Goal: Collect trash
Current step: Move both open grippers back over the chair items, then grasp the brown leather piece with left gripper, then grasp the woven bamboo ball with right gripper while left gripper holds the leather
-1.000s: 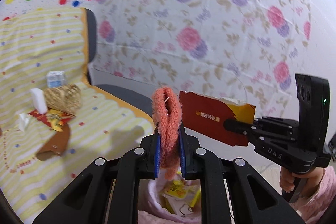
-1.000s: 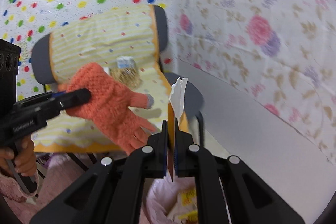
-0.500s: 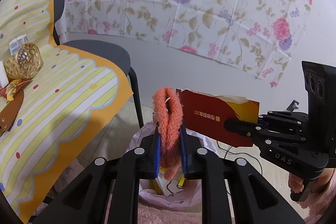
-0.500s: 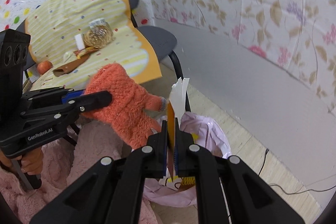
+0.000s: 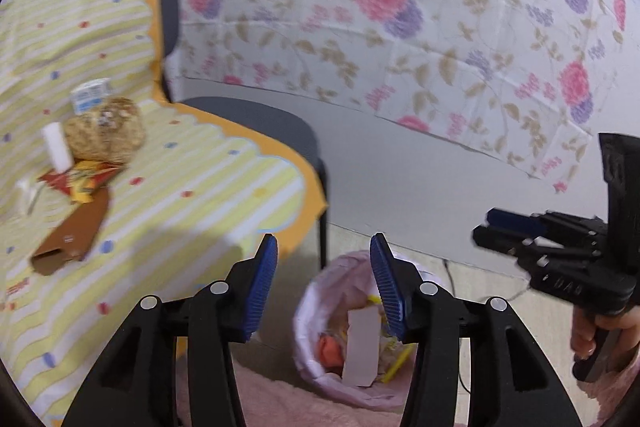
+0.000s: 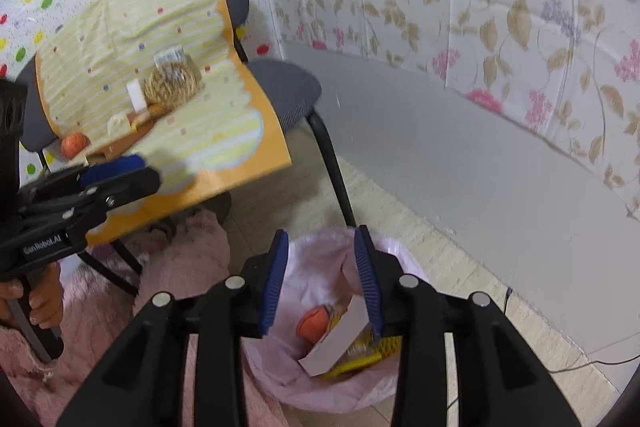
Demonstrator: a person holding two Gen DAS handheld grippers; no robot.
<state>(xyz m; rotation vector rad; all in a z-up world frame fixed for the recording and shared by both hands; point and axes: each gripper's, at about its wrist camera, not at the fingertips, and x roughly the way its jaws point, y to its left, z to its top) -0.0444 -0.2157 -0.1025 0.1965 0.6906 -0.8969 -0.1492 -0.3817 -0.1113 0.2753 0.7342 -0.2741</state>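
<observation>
Leftmost, in the left wrist view, a chair (image 5: 256,123) carried a striped yellow cloth (image 5: 180,211) scattered with bits: a small white block (image 5: 58,147) standing upright, a round straw-coloured ball (image 5: 106,135) just beside it, a printed carton (image 5: 91,95) behind the ball, a red and yellow wrapper (image 5: 82,179), and a flat brown cardboard piece (image 5: 70,239) lying nearer the camera. In the right wrist view an orange ball (image 6: 74,145) also sat on the cloth, near its left end.

Further right, the left tongs (image 5: 324,283) were spread wide and held nothing. Between their blue pads (image 5: 262,283), down on the floor, stood the bin lined with a pink bag (image 5: 320,291). Inside it lay the orange glove (image 5: 332,351), a pale card (image 5: 360,347) leaning upright beside it, and some yellow packaging (image 5: 394,351).

Right again, the right tongs (image 6: 322,279) hung over the same bin, also parted and empty, with the glove, the card and the packaging below them. In the left wrist view these tongs showed at the right edge, gripped by a hand (image 5: 600,335), clear of the bin. A flowered sheet (image 5: 440,27) covered the wall behind.
</observation>
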